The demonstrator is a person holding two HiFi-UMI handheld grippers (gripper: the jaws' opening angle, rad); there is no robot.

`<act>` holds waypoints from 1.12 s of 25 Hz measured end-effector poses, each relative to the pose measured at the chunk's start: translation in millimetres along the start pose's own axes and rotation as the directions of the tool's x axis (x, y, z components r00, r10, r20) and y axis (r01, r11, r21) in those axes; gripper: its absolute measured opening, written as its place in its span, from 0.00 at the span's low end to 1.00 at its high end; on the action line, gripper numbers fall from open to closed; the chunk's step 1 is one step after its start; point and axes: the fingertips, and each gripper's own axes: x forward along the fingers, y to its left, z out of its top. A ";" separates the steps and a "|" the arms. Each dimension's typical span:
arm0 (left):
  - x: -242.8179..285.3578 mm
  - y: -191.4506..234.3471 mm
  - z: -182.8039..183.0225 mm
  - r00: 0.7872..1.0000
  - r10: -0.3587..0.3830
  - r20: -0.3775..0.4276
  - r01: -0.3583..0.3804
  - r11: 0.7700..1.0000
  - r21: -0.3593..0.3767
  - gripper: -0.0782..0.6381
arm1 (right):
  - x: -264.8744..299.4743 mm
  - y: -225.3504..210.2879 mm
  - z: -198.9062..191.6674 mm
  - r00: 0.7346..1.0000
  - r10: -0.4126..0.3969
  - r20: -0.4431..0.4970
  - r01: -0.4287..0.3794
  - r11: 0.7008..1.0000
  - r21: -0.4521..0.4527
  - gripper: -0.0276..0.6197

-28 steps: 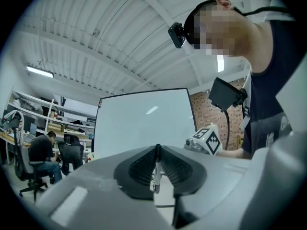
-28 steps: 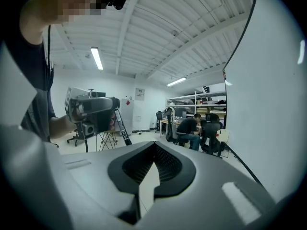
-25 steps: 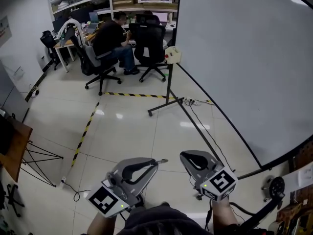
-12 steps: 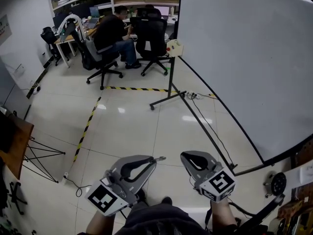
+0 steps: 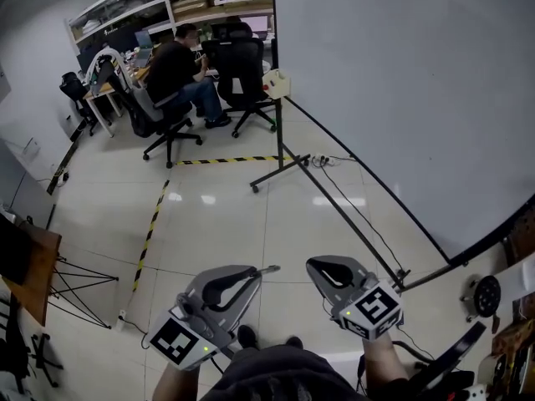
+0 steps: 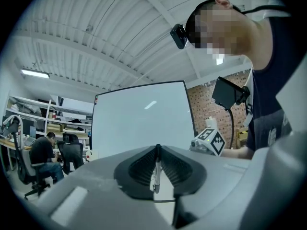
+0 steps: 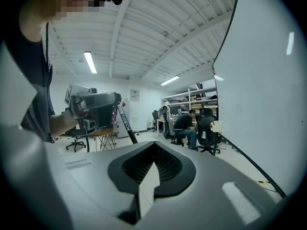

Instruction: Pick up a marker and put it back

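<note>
My left gripper (image 5: 251, 271) is shut on a thin black-and-white marker (image 5: 267, 268), whose tip sticks out past the jaws. In the left gripper view the marker (image 6: 156, 169) stands pinched between the ribbed pads. The right gripper view also shows the marker (image 7: 125, 123), slanting down from the left gripper. My right gripper (image 5: 322, 266) is held beside the left one, its jaws closed together with nothing between them (image 7: 154, 145). Both hang low over the tiled floor, in front of the person's body. The large whiteboard (image 5: 401, 98) stands ahead on the right.
The whiteboard's black rolling stand (image 5: 280, 170) and a cable (image 5: 351, 211) lie on the floor ahead. A seated person (image 5: 180, 69) and office chairs (image 5: 238, 73) are at desks far back. Yellow-black floor tape (image 5: 150, 224) runs on the left, and a wooden table (image 5: 25, 261) stands at the left edge.
The head view has shifted, so the whiteboard and desks sit a little further left in frame. Both grippers keep their places and their grip.
</note>
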 end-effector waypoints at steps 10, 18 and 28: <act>17.2 -16.2 25.3 0.999 0.018 0.032 -0.020 0.997 0.072 0.16 | -15.5 -13.2 22.7 0.998 0.029 0.047 -0.026 0.998 -0.059 0.04; 20.8 17.0 62.6 0.991 0.072 0.114 -0.089 0.985 0.150 0.16 | 5.5 -30.2 93.7 0.987 0.056 0.153 -0.026 0.982 -0.189 0.04; 37.0 80.4 47.8 0.985 0.072 0.158 -0.090 0.991 0.104 0.16 | 52.2 -55.1 83.3 0.995 0.041 0.094 -0.022 0.981 -0.191 0.04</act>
